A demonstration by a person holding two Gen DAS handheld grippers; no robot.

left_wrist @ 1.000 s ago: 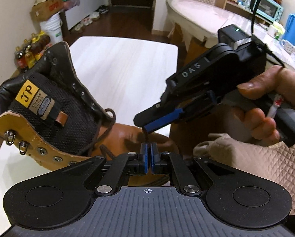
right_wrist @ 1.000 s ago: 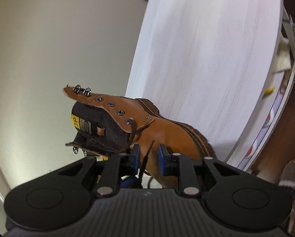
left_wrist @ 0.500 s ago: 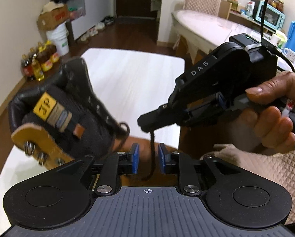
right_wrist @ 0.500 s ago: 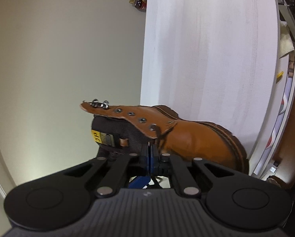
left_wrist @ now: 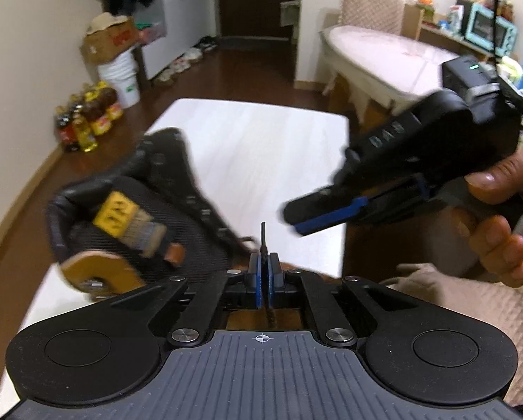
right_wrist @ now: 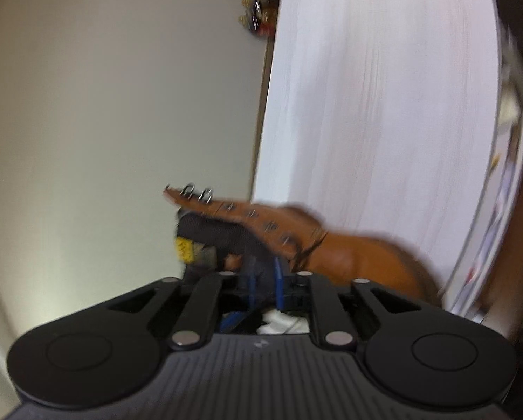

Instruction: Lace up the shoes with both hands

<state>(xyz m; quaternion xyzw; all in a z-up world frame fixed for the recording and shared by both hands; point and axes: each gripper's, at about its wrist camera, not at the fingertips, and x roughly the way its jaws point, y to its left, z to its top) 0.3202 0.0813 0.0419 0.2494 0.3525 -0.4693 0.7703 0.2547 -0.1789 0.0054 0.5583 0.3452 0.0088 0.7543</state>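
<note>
Our left gripper (left_wrist: pixel 263 273) is clamped on the lace (left_wrist: pixel 263 236); our right gripper (left_wrist: pixel 298 218) has just opened and holds nothing.

We judge the lacing barely begun: on the boot (right_wrist: pixel 335 252), tipped on the white table (left_wrist: pixel 261 161), only the lowest eyelets carry lace, while the eyelets (right_wrist: pixel 261 218) above and the top hooks (right_wrist: pixel 196 190) stay bare.

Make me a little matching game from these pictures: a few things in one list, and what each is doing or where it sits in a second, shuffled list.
Things:
1. left gripper
2. right gripper
3. boot
4. oil bottles

States or places:
A. on the floor by the wall
B. jaws apart, nothing between them
C. on the white table
D. clamped on the dark lace

Pairs: 1-D, 2-B, 3-C, 4-A
</note>
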